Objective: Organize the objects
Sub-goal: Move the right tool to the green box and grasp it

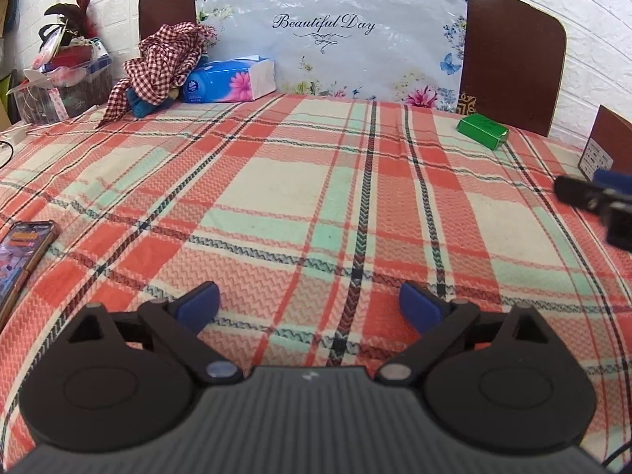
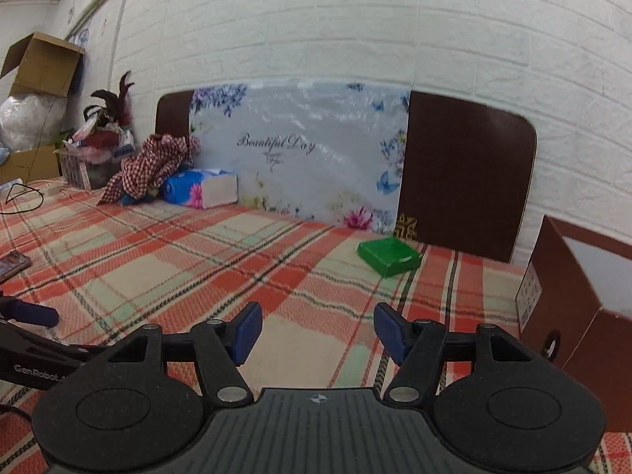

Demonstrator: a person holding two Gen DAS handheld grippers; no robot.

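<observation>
A small green box (image 1: pixel 482 127) lies on the plaid tablecloth at the far right; it also shows in the right wrist view (image 2: pixel 389 255). An open brown cardboard box (image 2: pixel 584 308) stands at the right edge, partly seen in the left wrist view (image 1: pixel 606 146). My left gripper (image 1: pixel 309 308) is open and empty over the cloth near the front. My right gripper (image 2: pixel 317 331) is open and empty, short of the green box. The right gripper's tips show at the right edge of the left wrist view (image 1: pixel 592 193).
A blue tissue pack (image 1: pixel 231 80) and a red checked cloth (image 1: pixel 162 63) lie at the back left. A clear bin of clutter (image 1: pixel 65 79) stands beyond them. A phone (image 1: pixel 21 252) lies at the left edge. A floral "Beautiful Day" board (image 1: pixel 328 35) leans on the wall.
</observation>
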